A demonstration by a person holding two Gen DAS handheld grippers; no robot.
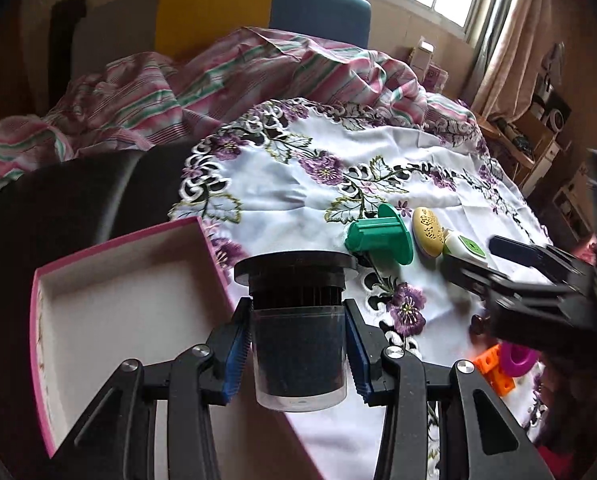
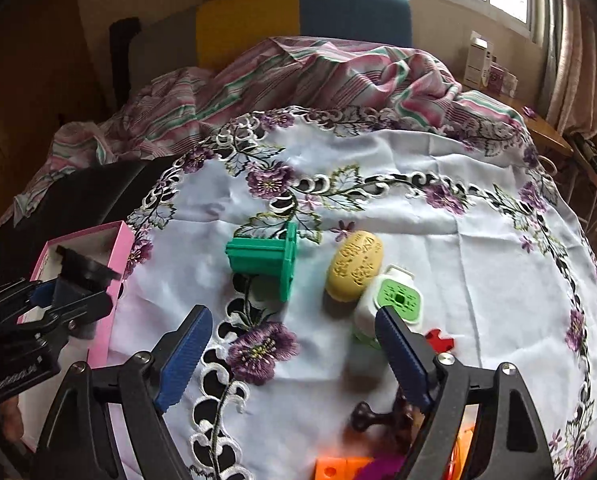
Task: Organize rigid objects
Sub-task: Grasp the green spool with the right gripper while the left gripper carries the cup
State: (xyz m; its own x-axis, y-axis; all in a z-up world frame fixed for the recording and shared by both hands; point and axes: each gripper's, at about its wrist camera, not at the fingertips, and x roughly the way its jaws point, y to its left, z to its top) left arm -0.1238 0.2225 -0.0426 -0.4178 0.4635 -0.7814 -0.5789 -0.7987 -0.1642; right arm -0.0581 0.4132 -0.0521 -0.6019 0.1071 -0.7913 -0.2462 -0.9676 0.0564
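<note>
Left hand-held gripper (image 1: 298,344) clamped on black-capped jar (image 1: 298,320); right hand-held gripper (image 2: 294,344) wide, empty.

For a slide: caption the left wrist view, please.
Left gripper clamps a black-capped clear canister beside the open pink box.

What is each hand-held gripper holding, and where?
Left hand-held gripper: black-capped clear container, clamped at its clear lower body. Right hand-held gripper: nothing, open.

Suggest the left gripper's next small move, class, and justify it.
Probably carry the jar a little left over the pink box and lower it: the left gripper is shut on it, and the box's white floor looks bare.
</note>
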